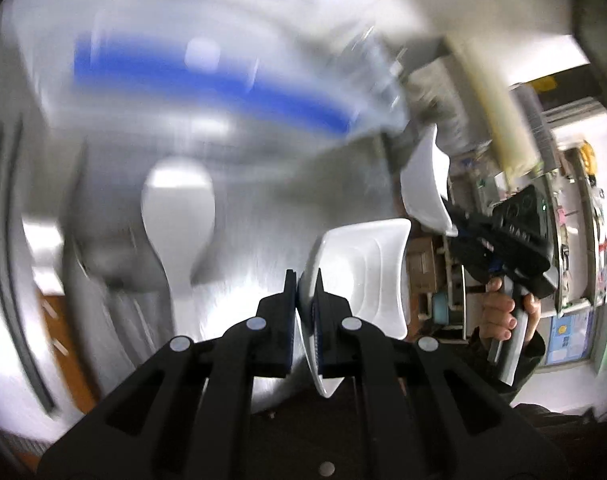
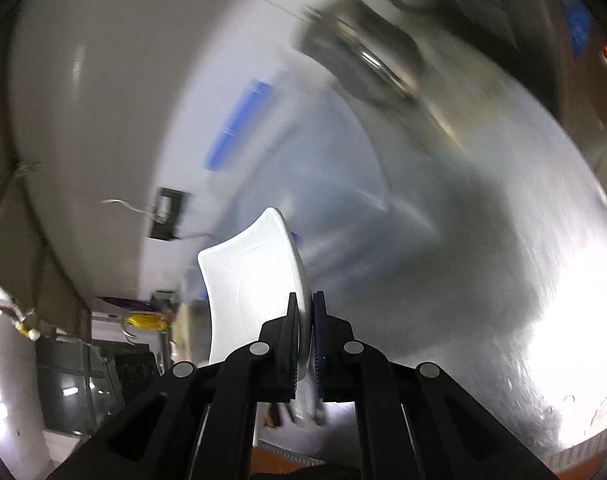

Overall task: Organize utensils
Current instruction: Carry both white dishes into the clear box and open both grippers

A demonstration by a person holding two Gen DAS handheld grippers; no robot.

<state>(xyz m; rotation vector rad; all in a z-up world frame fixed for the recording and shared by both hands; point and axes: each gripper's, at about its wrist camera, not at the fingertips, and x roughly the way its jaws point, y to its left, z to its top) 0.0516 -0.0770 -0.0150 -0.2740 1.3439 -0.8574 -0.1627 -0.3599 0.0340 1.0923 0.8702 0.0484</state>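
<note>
While your left gripper [image 1: 305,280] clamps one white square dish [image 1: 363,276] by its rim, the dish stands on edge, its hollow face turned right and its length running up and away from the fingers. Your right gripper [image 2: 305,304] pinches a second white dish [image 2: 251,276] the same way, edge-on, with its face turned left. Both are plain, glossy, shallow, with curved sides and pointed corners. Two dishes, two grippers, each held above the blurred steel counter [image 2: 483,260]. A clear bin [image 1: 207,76] with blue handles lies beyond
</note>
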